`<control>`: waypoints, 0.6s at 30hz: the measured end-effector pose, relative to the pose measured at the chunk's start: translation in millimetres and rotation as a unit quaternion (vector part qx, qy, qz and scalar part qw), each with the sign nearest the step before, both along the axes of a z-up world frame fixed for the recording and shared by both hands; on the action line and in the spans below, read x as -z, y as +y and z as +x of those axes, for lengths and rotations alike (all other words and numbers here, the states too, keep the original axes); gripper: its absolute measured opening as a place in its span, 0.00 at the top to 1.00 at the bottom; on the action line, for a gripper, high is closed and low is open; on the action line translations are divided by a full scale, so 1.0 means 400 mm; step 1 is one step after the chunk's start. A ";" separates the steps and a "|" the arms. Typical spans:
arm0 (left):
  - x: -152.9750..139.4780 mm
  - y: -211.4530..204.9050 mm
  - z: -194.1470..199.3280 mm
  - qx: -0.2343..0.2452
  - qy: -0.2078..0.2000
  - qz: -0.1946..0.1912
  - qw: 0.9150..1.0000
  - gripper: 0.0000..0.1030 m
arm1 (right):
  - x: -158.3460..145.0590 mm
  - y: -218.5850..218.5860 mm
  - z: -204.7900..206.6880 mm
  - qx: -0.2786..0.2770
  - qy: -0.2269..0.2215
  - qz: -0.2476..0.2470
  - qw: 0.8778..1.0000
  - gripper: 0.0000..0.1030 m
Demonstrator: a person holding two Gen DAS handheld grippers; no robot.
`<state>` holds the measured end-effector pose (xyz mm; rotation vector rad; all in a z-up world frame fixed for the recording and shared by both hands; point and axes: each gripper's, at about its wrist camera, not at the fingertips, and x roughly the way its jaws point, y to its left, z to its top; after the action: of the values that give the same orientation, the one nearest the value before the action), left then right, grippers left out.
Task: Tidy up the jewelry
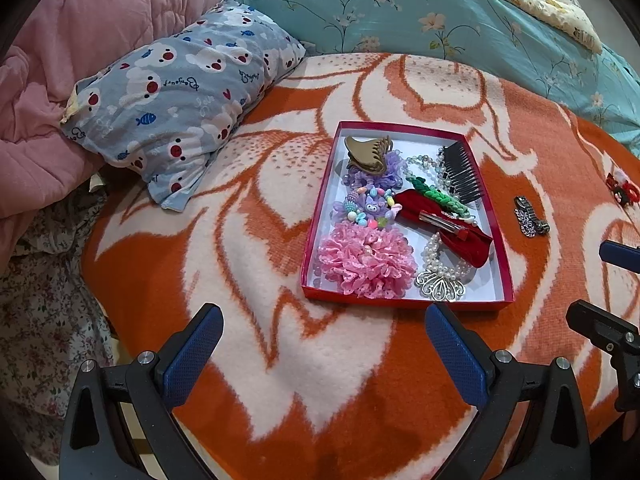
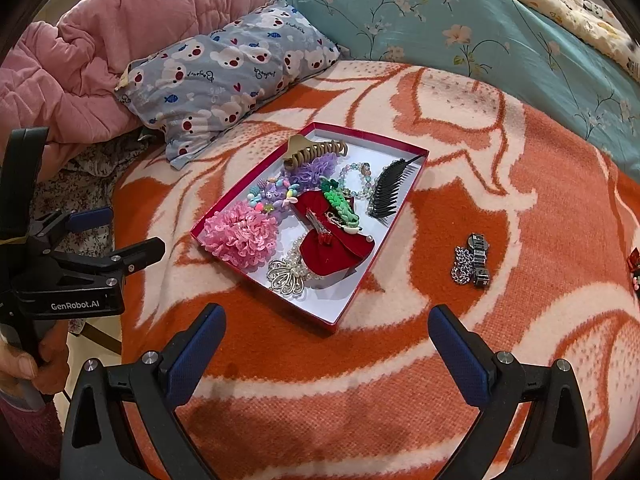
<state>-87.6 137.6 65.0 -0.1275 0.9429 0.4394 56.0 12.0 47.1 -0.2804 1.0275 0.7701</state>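
A red-rimmed tray (image 1: 486, 284) (image 2: 332, 296) lies on the orange and cream blanket. It holds a tan claw clip (image 1: 366, 154), a purple scrunchie, a colourful bead bracelet (image 1: 368, 206), a pink scrunchie (image 1: 366, 262) (image 2: 240, 236), a red velvet bow (image 2: 332, 254), a green braid, a black comb (image 1: 460, 174) (image 2: 386, 194) and a pearl necklace with a silver pendant (image 1: 440, 284). A metal chain and watch band (image 1: 530, 216) (image 2: 472, 260) lie on the blanket right of the tray. My left gripper (image 1: 324, 344) (image 2: 120, 236) hovers open and empty near the tray's front. My right gripper (image 2: 326, 344) (image 1: 612, 292) is open and empty too.
A small red ornament (image 1: 622, 192) (image 2: 634, 260) lies at the blanket's far right. A blue bear-print pillow (image 1: 180, 100) and a pink quilt (image 1: 80, 40) lie at the left, with a teal floral cover (image 1: 400, 8) behind. A hand (image 2: 32, 364) holds the left gripper.
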 end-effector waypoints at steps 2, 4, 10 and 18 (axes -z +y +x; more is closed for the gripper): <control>-0.001 0.000 -0.001 0.000 -0.001 0.000 1.000 0.01 | -0.002 0.003 -0.003 0.001 0.000 0.002 1.000 0.01; -0.001 0.000 -0.001 0.000 -0.001 0.000 1.000 0.01 | -0.005 0.006 -0.007 0.002 0.001 0.005 1.000 0.01; -0.007 0.001 -0.004 0.001 -0.003 0.001 1.000 0.01 | -0.008 0.007 -0.008 0.004 0.002 0.009 1.000 0.01; -0.009 0.000 -0.003 0.001 -0.002 0.003 1.000 0.01 | -0.008 0.006 -0.005 0.004 0.003 0.011 1.000 0.01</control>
<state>-88.9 137.6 68.6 -0.1221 0.9367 0.4403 53.8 14.3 50.4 -0.2556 1.0250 0.7754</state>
